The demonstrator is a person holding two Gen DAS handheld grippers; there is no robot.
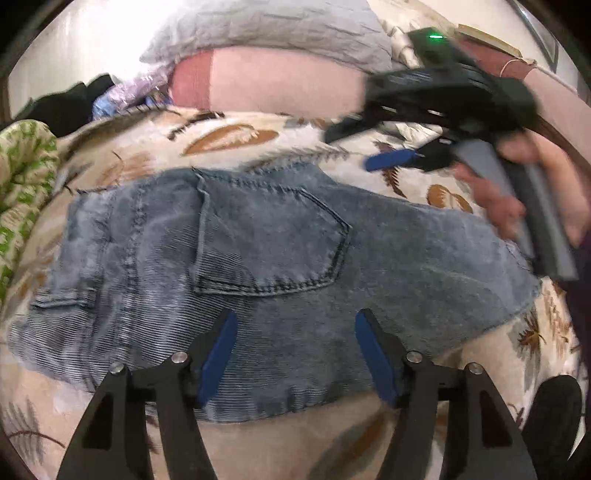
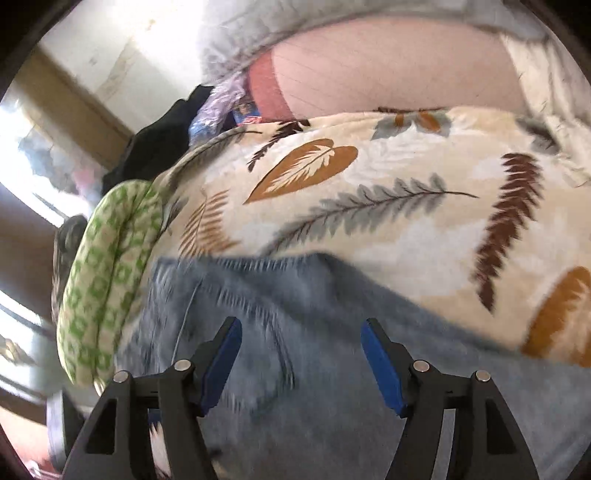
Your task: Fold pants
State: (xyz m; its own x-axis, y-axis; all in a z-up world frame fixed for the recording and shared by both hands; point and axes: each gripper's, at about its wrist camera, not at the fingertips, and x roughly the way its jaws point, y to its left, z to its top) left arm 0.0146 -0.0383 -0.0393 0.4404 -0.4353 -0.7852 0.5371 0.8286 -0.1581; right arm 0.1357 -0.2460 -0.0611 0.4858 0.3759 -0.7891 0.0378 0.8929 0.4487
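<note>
Folded light-blue denim pants [image 1: 258,266] lie on a leaf-print bedspread [image 1: 229,136], back pocket up. My left gripper [image 1: 295,325] is open and empty, fingertips just above the near edge of the denim. The right gripper [image 1: 369,147] shows in the left wrist view at upper right, blurred, held by a hand above the bed beyond the pants. In the right wrist view the right gripper [image 2: 301,332] is open and empty above the pants [image 2: 332,369], which are blurred.
A pink pillow [image 1: 280,85] and a grey pillow [image 1: 266,29] lie at the head of the bed. A green patterned cloth [image 2: 107,280] bunches at the left edge. Dark clothes [image 2: 159,144] lie beyond it.
</note>
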